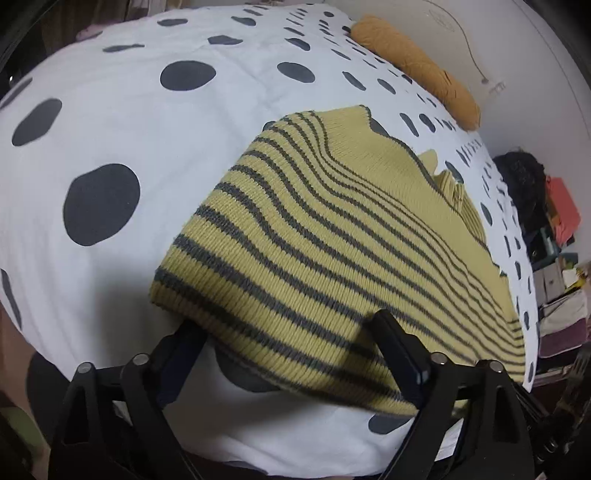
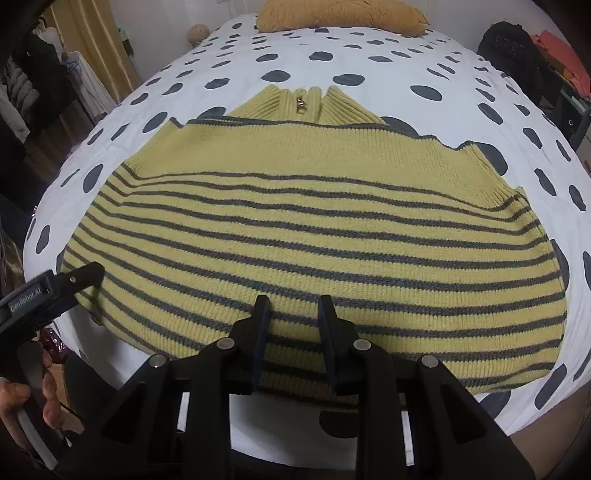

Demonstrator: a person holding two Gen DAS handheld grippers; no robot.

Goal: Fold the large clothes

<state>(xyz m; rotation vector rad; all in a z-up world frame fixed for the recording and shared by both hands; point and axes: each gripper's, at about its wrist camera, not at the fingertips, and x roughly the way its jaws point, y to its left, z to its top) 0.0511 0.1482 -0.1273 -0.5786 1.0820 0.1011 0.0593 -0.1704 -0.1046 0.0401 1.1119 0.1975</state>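
A yellow knit sweater with grey stripes (image 2: pixel 314 229) lies flat on the bed, zip collar (image 2: pixel 301 103) at the far end, sleeves folded in. My right gripper (image 2: pixel 293 306) is over the middle of the near hem, its fingers part open with the hem between them. My left gripper (image 1: pixel 288 328) is open wide at the sweater's near left corner (image 1: pixel 258 295); its left finger is under the hem and its right finger (image 1: pixel 399 347) lies on top. The left gripper also shows in the right wrist view (image 2: pixel 88 275).
The bed has a white cover with dark spots (image 2: pixel 351 51). An orange pillow (image 2: pixel 340 14) lies at the head of the bed. A black bag (image 2: pixel 513 44) and clutter stand to the right, hanging clothes (image 2: pixel 33 85) to the left.
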